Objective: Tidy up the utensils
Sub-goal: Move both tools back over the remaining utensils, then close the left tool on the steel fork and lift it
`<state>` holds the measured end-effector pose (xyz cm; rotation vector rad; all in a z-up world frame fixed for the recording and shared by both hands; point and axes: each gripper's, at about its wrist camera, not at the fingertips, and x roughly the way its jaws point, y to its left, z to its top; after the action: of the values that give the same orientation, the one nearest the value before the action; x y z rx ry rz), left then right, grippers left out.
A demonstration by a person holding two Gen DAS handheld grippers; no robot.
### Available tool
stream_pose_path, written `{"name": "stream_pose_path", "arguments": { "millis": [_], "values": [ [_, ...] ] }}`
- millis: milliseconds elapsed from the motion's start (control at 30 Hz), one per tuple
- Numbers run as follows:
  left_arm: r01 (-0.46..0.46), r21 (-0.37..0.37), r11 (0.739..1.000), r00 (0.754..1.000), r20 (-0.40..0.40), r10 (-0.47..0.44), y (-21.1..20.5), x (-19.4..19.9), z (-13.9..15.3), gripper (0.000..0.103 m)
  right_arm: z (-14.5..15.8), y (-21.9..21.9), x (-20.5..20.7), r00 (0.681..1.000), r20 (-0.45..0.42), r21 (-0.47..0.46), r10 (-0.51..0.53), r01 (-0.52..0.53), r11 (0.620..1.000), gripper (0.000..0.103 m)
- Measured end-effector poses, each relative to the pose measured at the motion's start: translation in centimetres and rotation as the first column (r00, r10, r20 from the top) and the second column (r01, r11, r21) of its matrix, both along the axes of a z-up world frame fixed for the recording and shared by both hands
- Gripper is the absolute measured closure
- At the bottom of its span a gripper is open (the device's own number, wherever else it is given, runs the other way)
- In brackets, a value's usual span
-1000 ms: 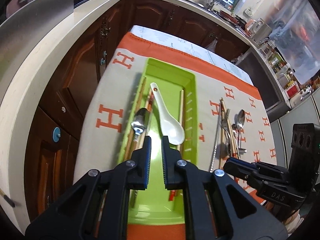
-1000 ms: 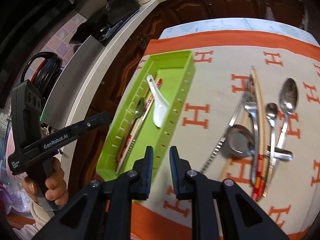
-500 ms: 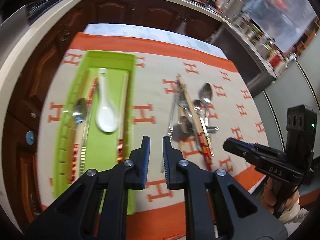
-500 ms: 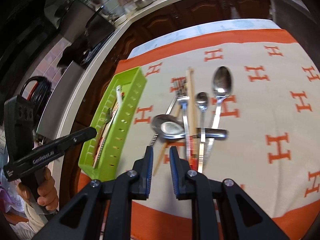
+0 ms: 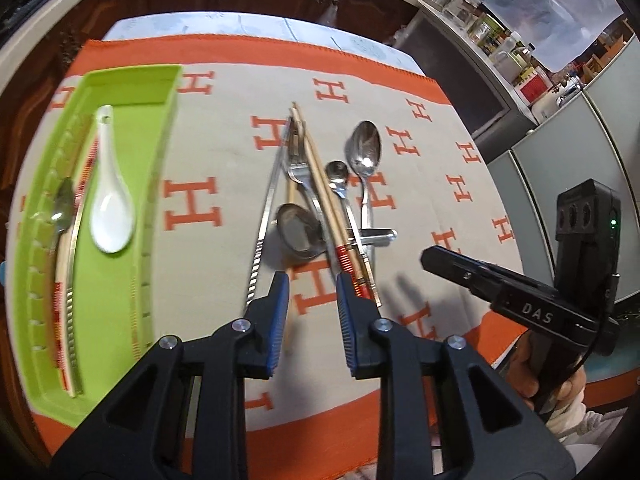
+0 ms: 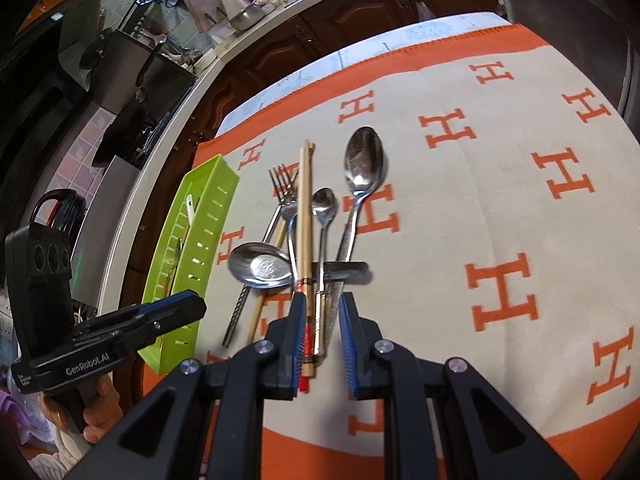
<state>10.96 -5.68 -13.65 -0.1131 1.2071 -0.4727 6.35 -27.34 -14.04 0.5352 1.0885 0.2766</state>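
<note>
My right gripper [image 6: 320,316] has its fingers parted and lowered over the near ends of the loose pile on the desk [image 6: 500,208], straddling the red-banded chopstick ends [image 6: 306,340] and the handle of the small spoon [image 6: 325,204]; nothing is pinched yet. My left gripper [image 5: 308,292] hangs nearby, fingers likewise spread and empty, just short of the same pile. The green tray [image 5: 120,80] sits well to the left, already carrying a white ceramic spoon [image 5: 110,216] plus a metal spoon and chopsticks along its slotted wall.

The trouble I foresee is the tangle itself. The chopsticks, fork [image 6: 286,196], large spoon [image 6: 362,164] and ladle-like spoon [image 6: 262,266] overlap, and a flat handle [image 6: 344,268] lies across them. If I close here I may catch two or three pieces together, and lifting could drag the crossed handle and scatter the rest over the cloth. Thin metal handles lying flat may also slip from the pads. With both grippers so near, they could bump each other.
</note>
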Motion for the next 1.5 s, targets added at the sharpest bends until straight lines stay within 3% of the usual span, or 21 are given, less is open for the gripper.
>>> {"name": "stream_pose_path", "arguments": {
  "millis": [333, 567, 767, 1100, 1233, 1300, 1500],
  "values": [
    [0.002, -0.009, 1.0, 0.999, -0.043, -0.003, -4.8, 6.0, -1.1, 0.082, -1.4, -1.8, 2.2, 1.0, -0.016, 0.031, -0.01, 0.01, 0.999, 0.086],
    [-0.038, 0.049, 0.998, 0.988, -0.146, 0.045, -6.0, 9.7, -3.3, 0.083, -2.3, -3.0, 4.4, 0.999, -0.043, 0.059, -0.015, 0.018, 0.998, 0.086],
    [-0.057, 0.071, 0.996, 0.978, -0.196, 0.07, -5.6, 10.2, -4.9, 0.088, -3.1, -3.1, 5.2, 0.998, -0.06, 0.09, -0.005, 0.01, 0.996, 0.086],
    [-0.05, 0.031, 0.998, 0.967, -0.249, 0.057, -6.2, 10.9, -6.8, 0.092, -3.3, -3.4, 5.1, 0.998, -0.061, 0.1, -0.009, 0.015, 0.995, 0.086],
    [-0.067, -0.005, 0.998, 0.967, -0.245, 0.064, -5.9, 11.0, -7.0, 0.093, -3.5, -3.3, 5.0, 0.998, -0.064, 0.101, -0.012, 0.019, 0.995, 0.086],
    [-0.076, -0.012, 0.997, 0.969, -0.238, 0.071, -5.5, 10.9, -6.9, 0.101, -3.4, -3.2, 5.0, 0.998, -0.064, 0.1, -0.012, 0.018, 0.995, 0.086],
    [-0.116, -0.038, 0.993, 0.976, -0.192, 0.106, -4.6, 10.2, -5.7, 0.103, -3.2, -2.8, 5.2, 0.998, -0.064, 0.093, -0.001, 0.007, 0.996, 0.086]
  ]
}}
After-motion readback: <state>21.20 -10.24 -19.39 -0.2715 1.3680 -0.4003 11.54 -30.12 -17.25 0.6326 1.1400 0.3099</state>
